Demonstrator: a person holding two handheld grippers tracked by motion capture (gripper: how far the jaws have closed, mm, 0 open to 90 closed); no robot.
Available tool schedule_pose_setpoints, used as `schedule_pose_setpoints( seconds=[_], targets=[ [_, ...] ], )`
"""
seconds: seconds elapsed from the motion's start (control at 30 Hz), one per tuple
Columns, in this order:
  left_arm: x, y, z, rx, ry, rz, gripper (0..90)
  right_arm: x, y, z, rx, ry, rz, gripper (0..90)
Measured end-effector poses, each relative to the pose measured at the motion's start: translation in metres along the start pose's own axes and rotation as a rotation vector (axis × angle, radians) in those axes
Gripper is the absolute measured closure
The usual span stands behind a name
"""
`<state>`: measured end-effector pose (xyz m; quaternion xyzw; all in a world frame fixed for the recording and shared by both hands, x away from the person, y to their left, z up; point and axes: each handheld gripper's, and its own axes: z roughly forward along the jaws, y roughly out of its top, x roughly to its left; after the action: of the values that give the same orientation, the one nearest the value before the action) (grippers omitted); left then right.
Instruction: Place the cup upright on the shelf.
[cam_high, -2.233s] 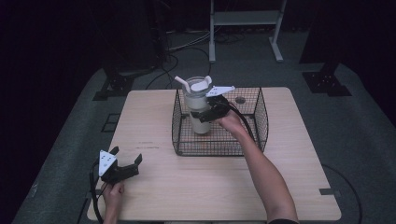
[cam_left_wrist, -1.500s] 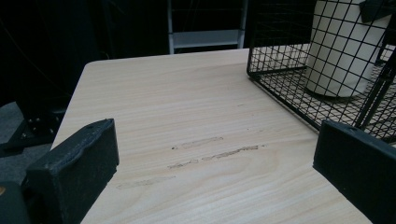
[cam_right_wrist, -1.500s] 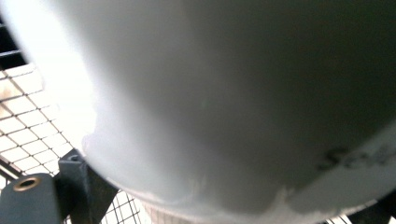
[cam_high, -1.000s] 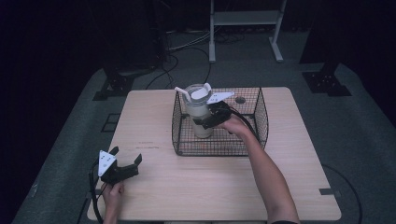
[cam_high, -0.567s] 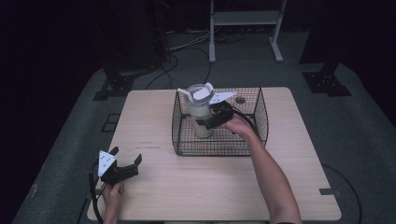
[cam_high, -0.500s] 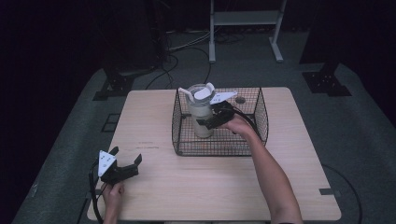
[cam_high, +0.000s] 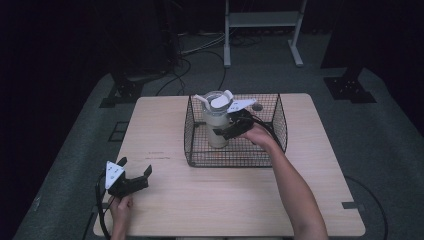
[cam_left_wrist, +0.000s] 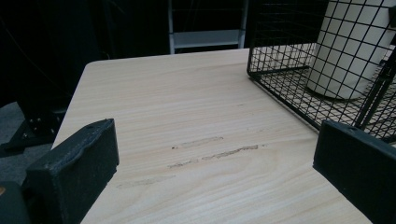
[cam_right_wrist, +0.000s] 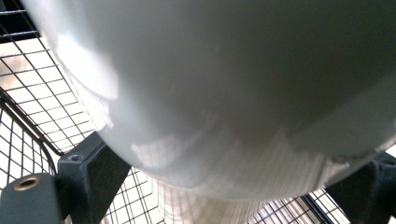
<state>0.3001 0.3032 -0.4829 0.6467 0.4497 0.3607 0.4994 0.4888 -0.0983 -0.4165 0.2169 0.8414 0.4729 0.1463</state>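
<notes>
From my right gripper view I can make out little: the pale bottle (cam_right_wrist: 224, 93) sits so close to the lens that its curved side is a blur, and its top and base are cut off. The two black jaws stand either side of it, pressed against its body, so I read them as closed around the bottle. Behind it I see the wire mesh of the basket (cam_right_wrist: 32, 93).

In the high view the bottle (cam_high: 216, 125) stands upright inside the black wire basket (cam_high: 192, 135), toward its left side, with a white handle and lid at the top. My right gripper (cam_high: 231, 129) reaches in over the basket's near wall, and my hand (cam_high: 260, 136) covers the rear of the tool. The basket rests near the far edge of the worktop (cam_high: 230, 200), about midway along it. Whether the bottle's base is down on the mesh I cannot tell.

My left gripper (cam_high: 134, 181) lies near the worktop's near left corner, its jaws spread wide with nothing between them. In the left gripper view the bare wood shows a few faint scuff marks (cam_left_wrist: 212, 156) ahead, and the basket's corner cuts in at the right.

Beyond the worktop are a pale metal stand (cam_high: 262, 30), loose cables (cam_high: 200, 50) and dark equipment bases on the floor. I can read no label or writing anywhere.
</notes>
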Motion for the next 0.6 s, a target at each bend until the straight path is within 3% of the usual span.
schedule_pose_setpoints(
  seconds=[0.6],
  targets=[
    [-0.0001, 0.0000, 0.0002, 0.000, -0.001, 0.000, 0.0, 0.0045, 0.0011, -0.0069, 0.050, -0.026, -0.011, 11.0]
  ],
)
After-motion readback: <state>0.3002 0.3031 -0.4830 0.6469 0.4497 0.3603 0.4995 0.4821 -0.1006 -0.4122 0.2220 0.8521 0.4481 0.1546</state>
